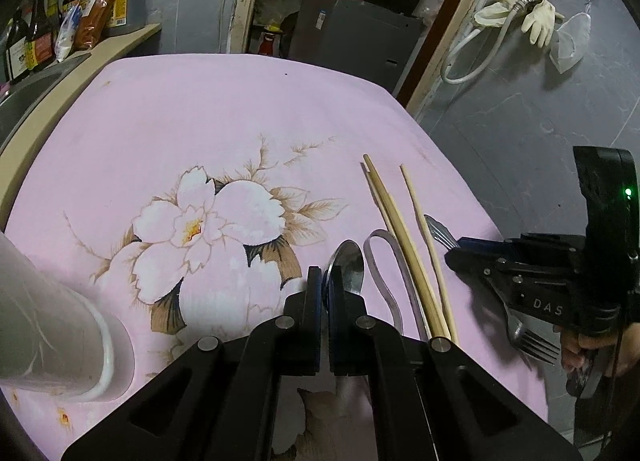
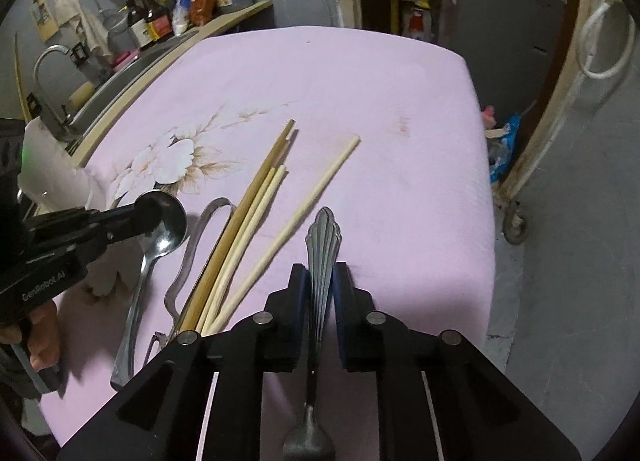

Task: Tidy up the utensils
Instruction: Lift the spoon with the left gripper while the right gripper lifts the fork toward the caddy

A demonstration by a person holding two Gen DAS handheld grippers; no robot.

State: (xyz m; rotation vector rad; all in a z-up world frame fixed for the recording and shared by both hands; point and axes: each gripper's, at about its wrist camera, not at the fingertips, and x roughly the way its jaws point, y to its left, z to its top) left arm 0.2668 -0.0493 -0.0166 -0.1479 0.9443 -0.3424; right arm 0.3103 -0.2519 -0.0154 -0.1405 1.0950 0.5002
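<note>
I held the left gripper (image 1: 325, 293) clamped on the spoon (image 2: 160, 237) bowl | right gripper (image 2: 320, 293) jaws straddled the fork (image 2: 322, 245) handle lengthwise, grip uncertain | chopsticks (image 2: 256, 213) lay between us, parallel.

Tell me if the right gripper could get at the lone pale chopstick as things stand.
Probably not yet: the right gripper has the fork handle between its fingers. The lone chopstick lies bare on the pink cloth just left of it, nothing on top.
</note>
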